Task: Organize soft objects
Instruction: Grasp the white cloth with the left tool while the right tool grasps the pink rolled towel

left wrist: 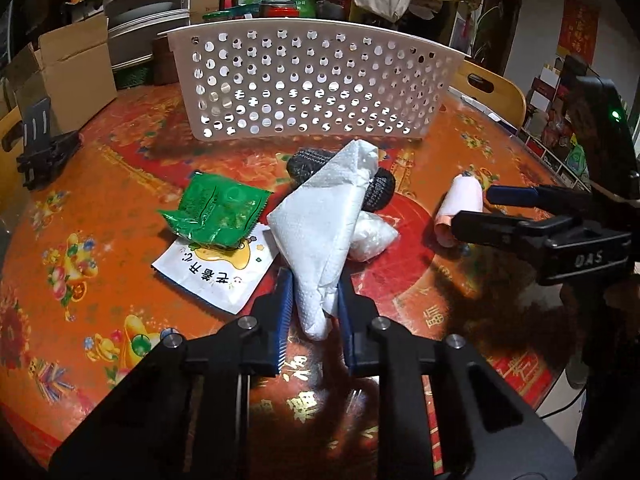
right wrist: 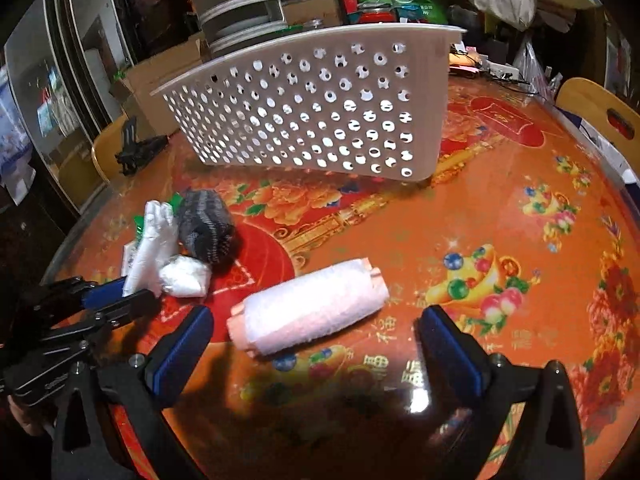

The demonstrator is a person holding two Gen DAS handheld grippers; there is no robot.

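Observation:
My left gripper (left wrist: pixel 313 312) is shut on a folded white paper towel (left wrist: pixel 324 216), which stands up from the jaws; both also show in the right wrist view (right wrist: pixel 116 294), the towel (right wrist: pixel 154 236) at the left. My right gripper (right wrist: pixel 316 344) is open, its jaws on either side of a rolled pink towel (right wrist: pixel 308 316) lying on the table; in the left wrist view it (left wrist: pixel 470 210) sits by the roll (left wrist: pixel 460 208). A dark knitted bundle (right wrist: pixel 204 224), a white plastic bag (right wrist: pixel 185 276) and a green packet (left wrist: pixel 216 210) lie nearby. A white perforated basket (left wrist: pixel 312 80) stands behind.
A white printed sachet (left wrist: pixel 218 270) lies under the green packet. The round table (right wrist: pixel 500 208) has an orange-red patterned cover. A black stand (left wrist: pixel 38 148) sits at the left edge. Cardboard boxes (left wrist: pixel 68 72), stacked drawers and wooden chairs (left wrist: pixel 492 88) surround the table.

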